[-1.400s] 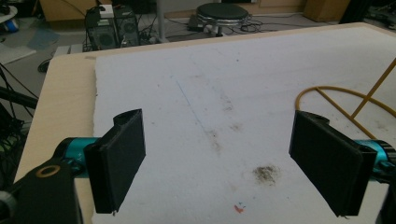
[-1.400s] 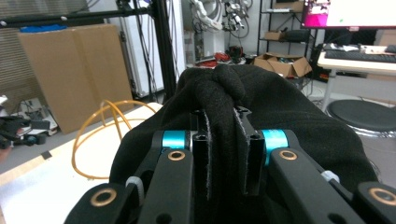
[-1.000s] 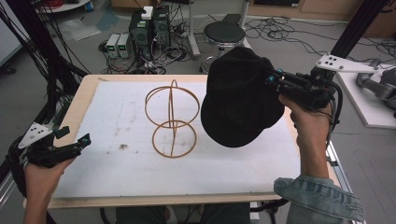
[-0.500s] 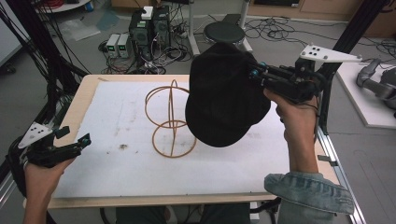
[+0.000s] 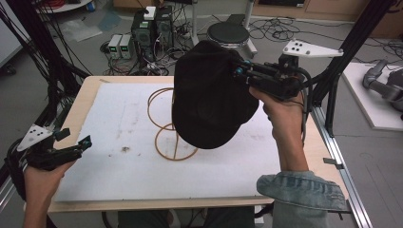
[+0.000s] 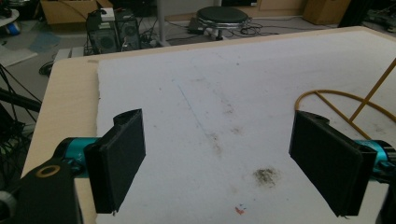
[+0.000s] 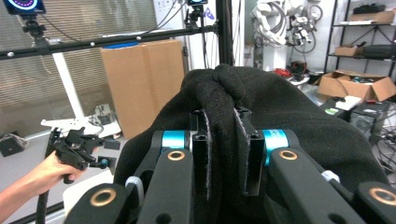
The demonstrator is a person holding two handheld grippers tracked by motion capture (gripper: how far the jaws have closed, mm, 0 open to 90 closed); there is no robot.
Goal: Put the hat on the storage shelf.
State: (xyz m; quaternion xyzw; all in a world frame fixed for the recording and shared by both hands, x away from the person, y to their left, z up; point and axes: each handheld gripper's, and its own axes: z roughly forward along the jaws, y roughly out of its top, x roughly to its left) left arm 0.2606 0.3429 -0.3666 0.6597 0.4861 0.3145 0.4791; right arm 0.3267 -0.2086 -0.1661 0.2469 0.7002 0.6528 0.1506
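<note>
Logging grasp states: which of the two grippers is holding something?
The right gripper, jaws pinched on the black hat held over the wire stand; the left gripper is open.

dim, even room light over the white mat [image 5: 119, 123], and the black hat [image 5: 209, 95] goes near featureless, folds lost. soft shadow under it. right gripper view: window behind the fingers [image 7: 201, 154] glows pale, background slightly soft. left gripper view: close pads blur at the edges, mat beyond stays sharp.
</note>
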